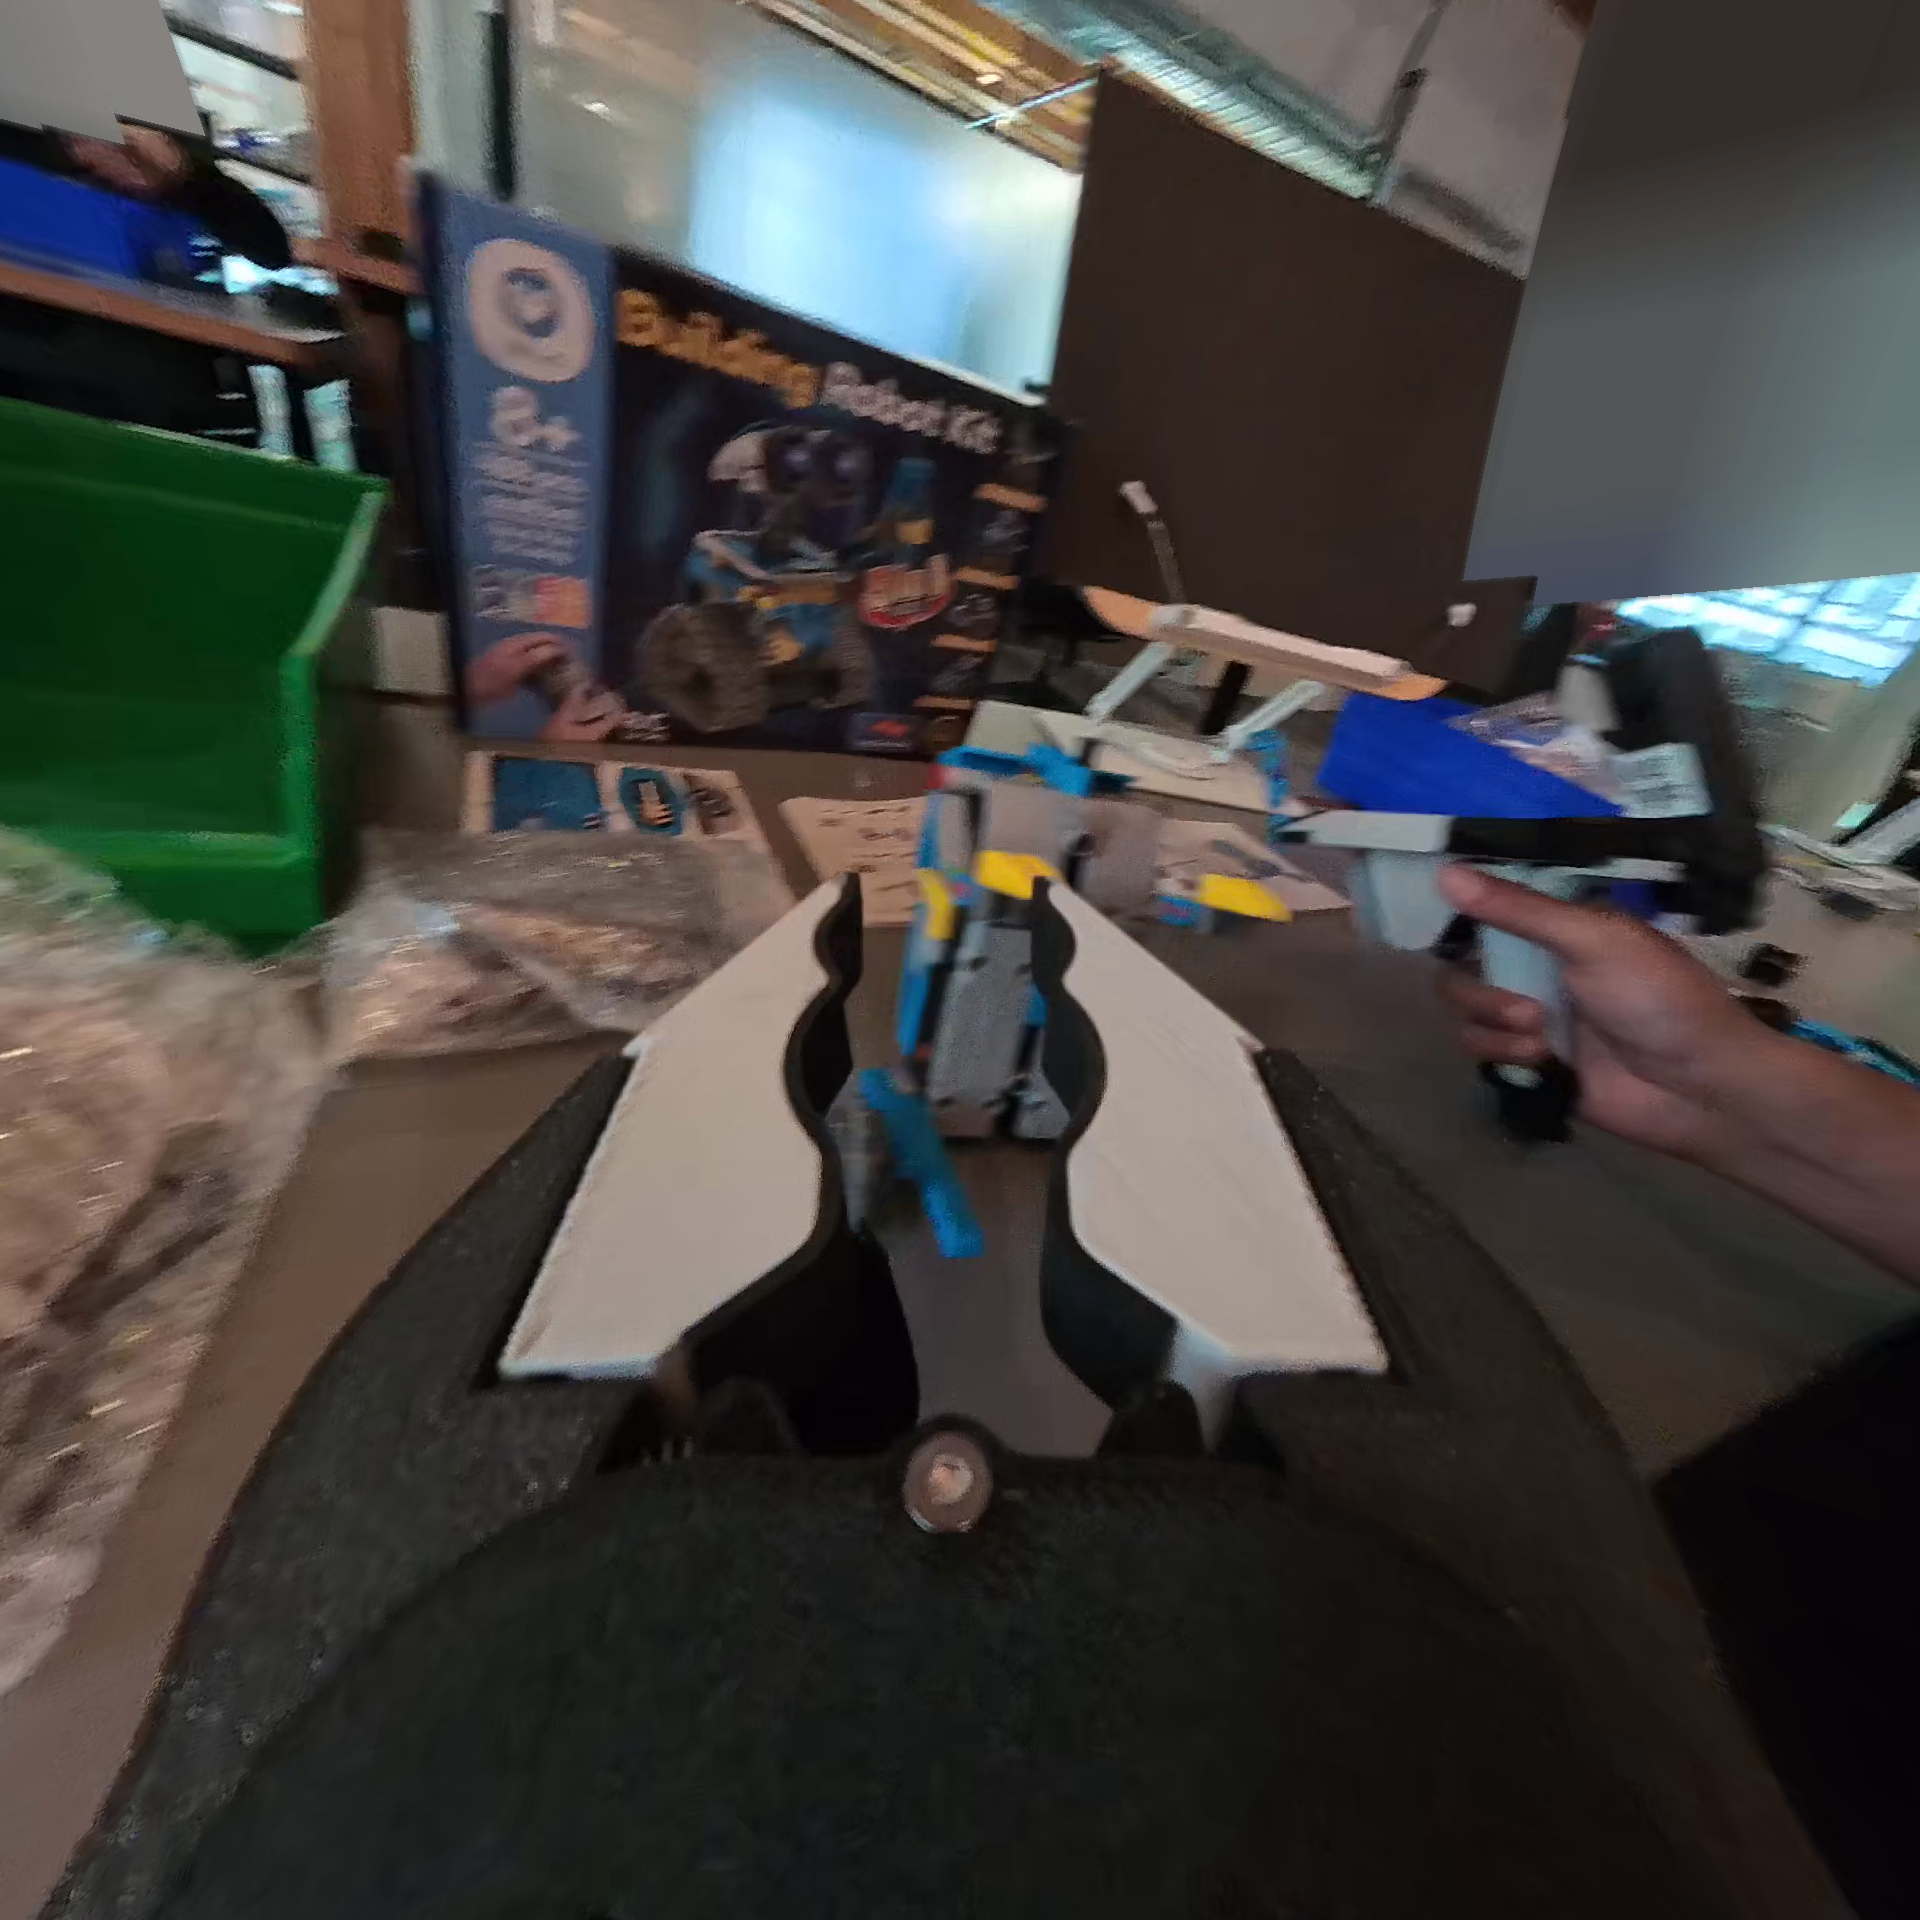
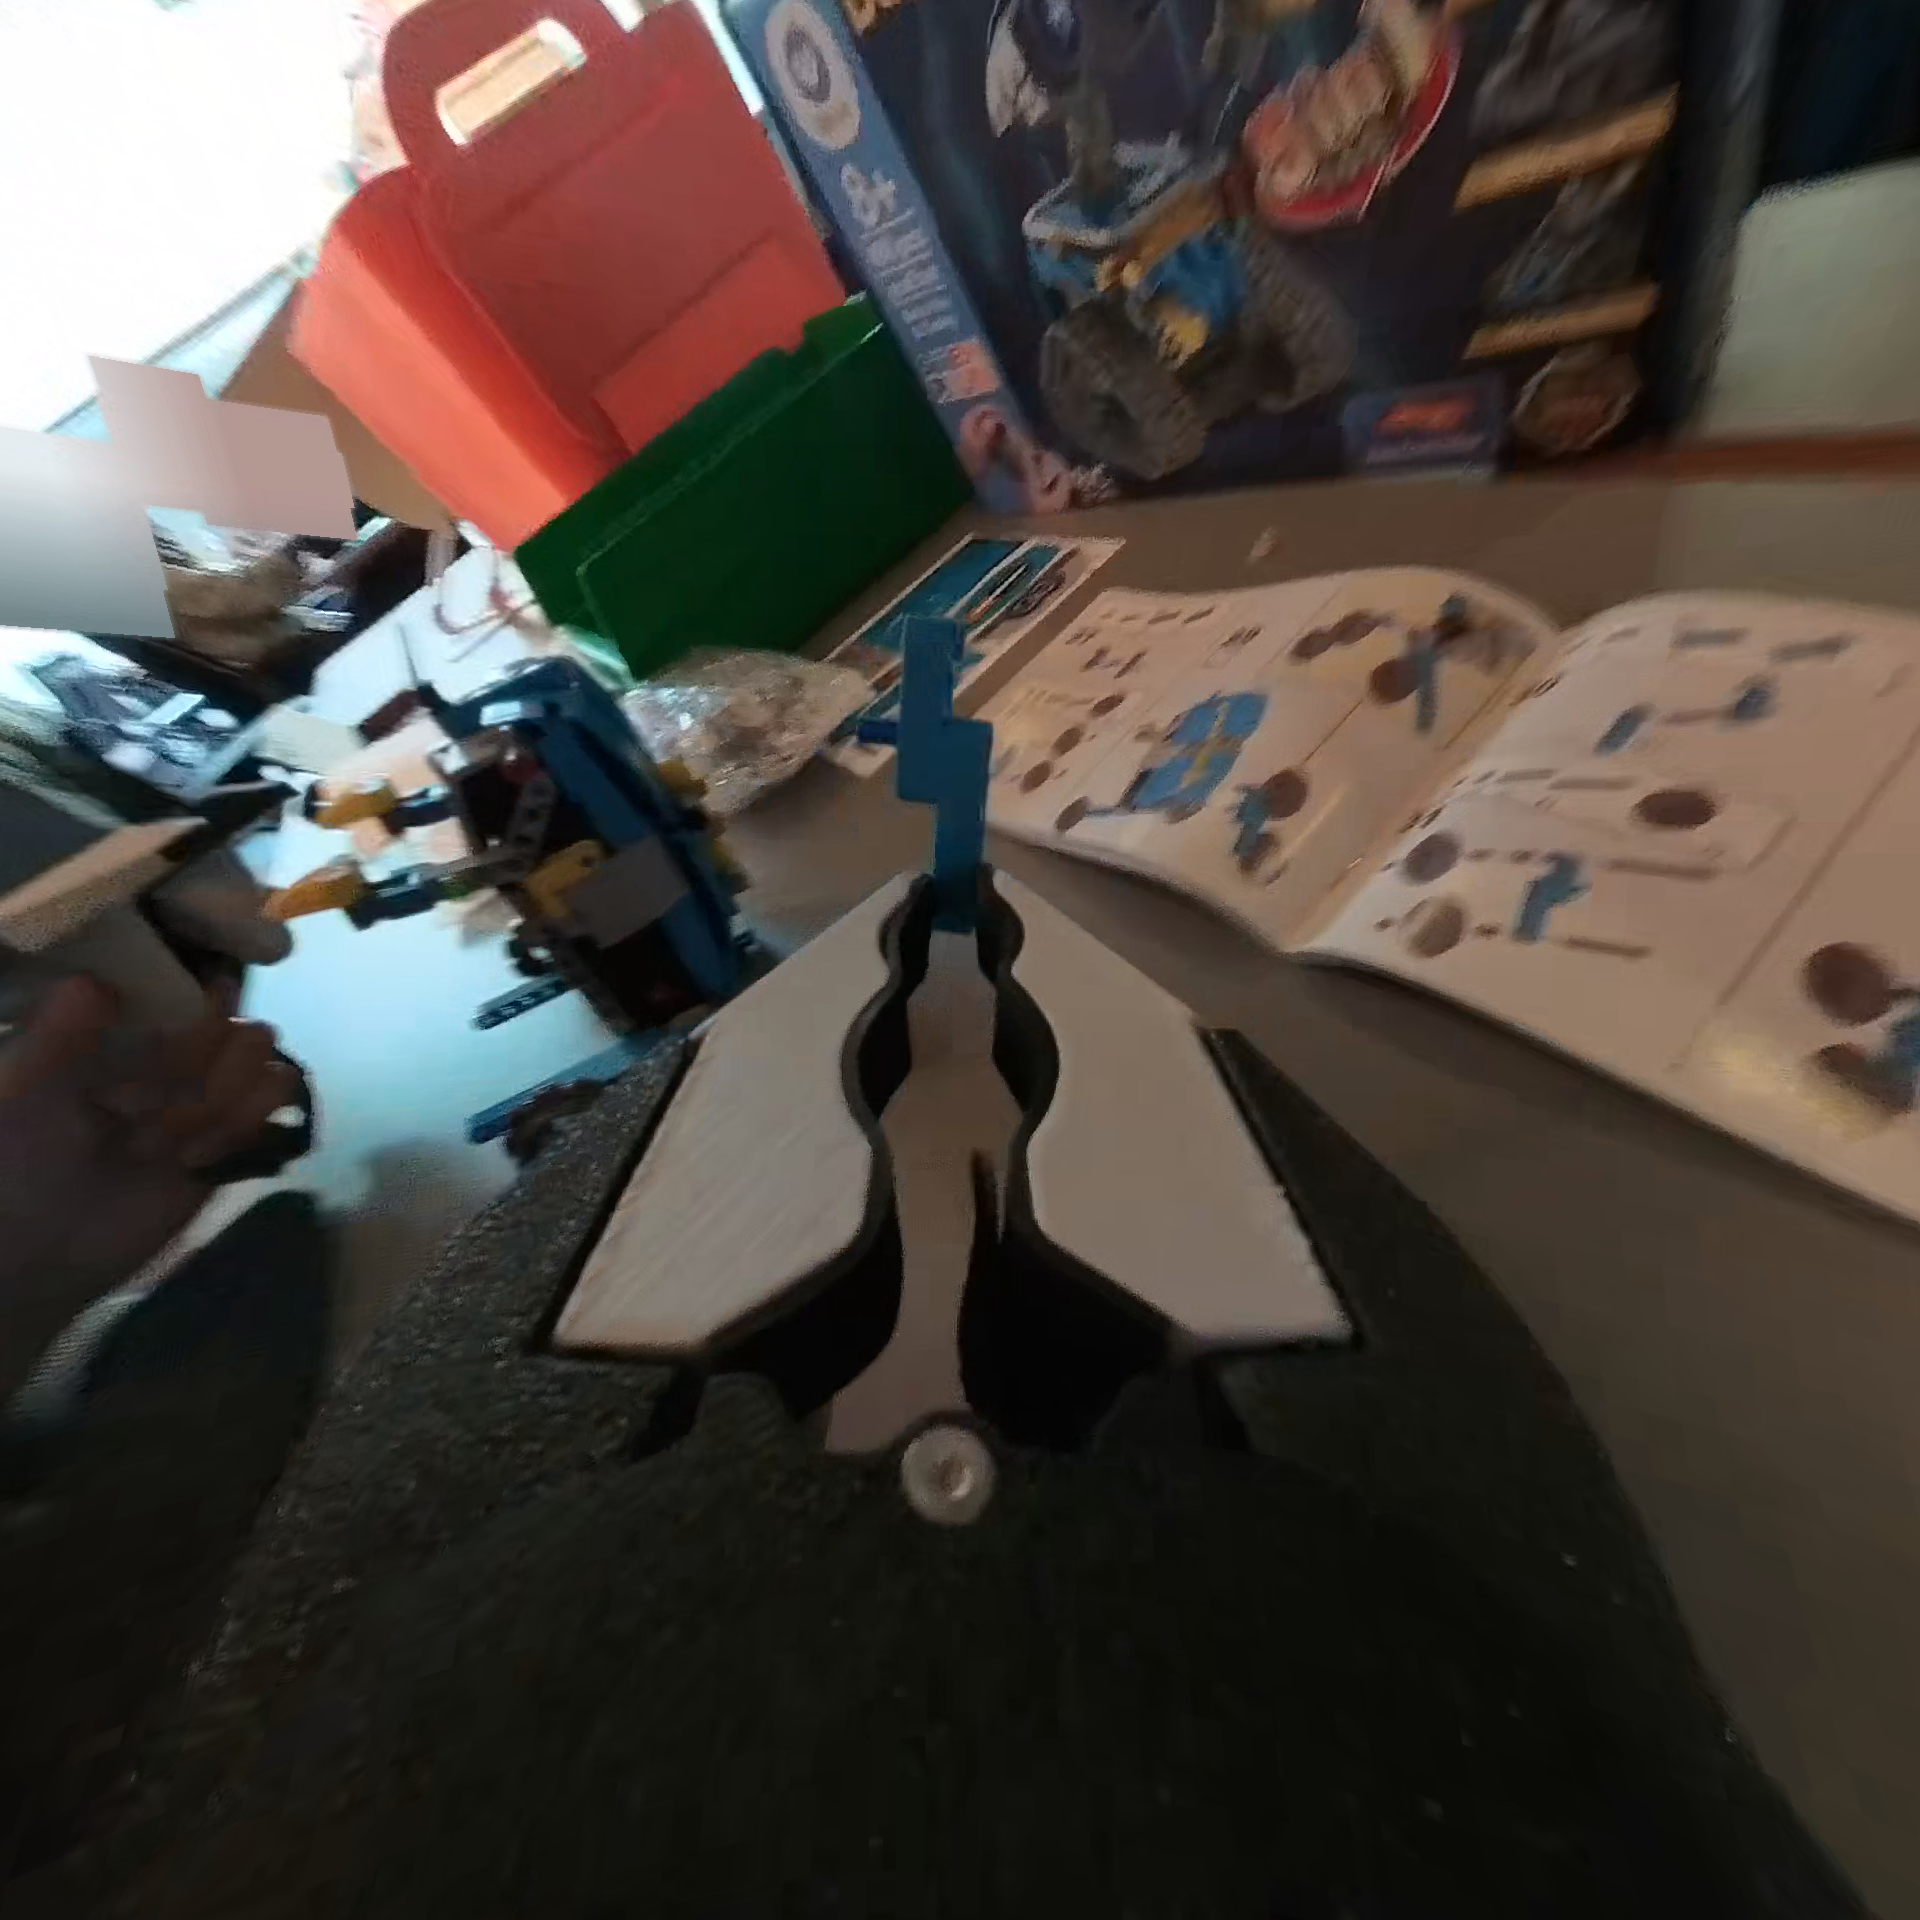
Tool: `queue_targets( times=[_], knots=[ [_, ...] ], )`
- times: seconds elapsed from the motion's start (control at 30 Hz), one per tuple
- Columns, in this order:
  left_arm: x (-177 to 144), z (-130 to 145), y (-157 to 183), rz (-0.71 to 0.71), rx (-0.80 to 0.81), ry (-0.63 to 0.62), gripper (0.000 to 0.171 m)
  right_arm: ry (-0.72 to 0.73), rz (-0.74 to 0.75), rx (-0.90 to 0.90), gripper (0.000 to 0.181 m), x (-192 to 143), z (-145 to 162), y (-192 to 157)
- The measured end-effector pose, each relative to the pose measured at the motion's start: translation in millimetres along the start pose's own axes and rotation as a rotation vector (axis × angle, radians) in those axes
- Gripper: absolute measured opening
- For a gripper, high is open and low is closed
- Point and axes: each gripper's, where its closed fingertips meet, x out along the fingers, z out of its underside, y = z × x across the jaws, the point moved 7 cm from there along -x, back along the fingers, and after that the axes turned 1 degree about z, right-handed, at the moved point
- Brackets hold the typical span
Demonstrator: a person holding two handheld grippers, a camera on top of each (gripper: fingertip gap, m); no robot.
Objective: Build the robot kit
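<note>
My left gripper [image 1: 945,904] has its jaws closed about a blue, grey and yellow brick model [image 1: 977,997]. The right pad touches the model, and a thin gap shows on the left side. A loose-looking blue beam [image 1: 925,1174] hangs at the model's lower end. In the right wrist view the model [image 2: 592,831] is tilted over the table, by the left gripper [image 2: 104,883]. My right gripper [image 2: 951,894] is shut on a stepped blue brick piece [image 2: 940,769] that stands up from its tips. A hand holds the right gripper [image 1: 1507,842], right of the model. Both views are blurred.
A dark kit box [image 1: 790,520] stands at the back of the table [image 1: 1403,1195]. A green bin [image 1: 156,675] and crumpled plastic bags [image 1: 156,1039] are at the left. An orange bin [image 2: 540,270] stands behind the green one. An open instruction booklet [image 2: 1455,831] lies at the right. My right fingertips sit around 25 centimeters from my left ones.
</note>
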Motion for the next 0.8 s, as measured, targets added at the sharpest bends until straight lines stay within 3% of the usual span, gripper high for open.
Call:
queue_targets(
  times=[0.2, 0.4, 0.53, 0.8],
  knots=[
    [-2, 3, -37, -0.191, 0.086, -0.046, 0.032, 0.035, 0.175, -0.286, 0.008, -13, -4, 2],
    [12, 13, -46, -0.159, -0.051, -0.075, 0.032, -0.040, 0.202, -0.254, 0.008, -13, 5, 17],
    [19, 18, -50, -0.140, -0.090, -0.129, 0.032, -0.083, 0.173, -0.220, 0.008, -9, 11, 19],
    [18, 18, -48, -0.115, -0.128, -0.115, 0.032, -0.090, 0.163, -0.208, 0.009, -9, 13, 19]
  ],
)
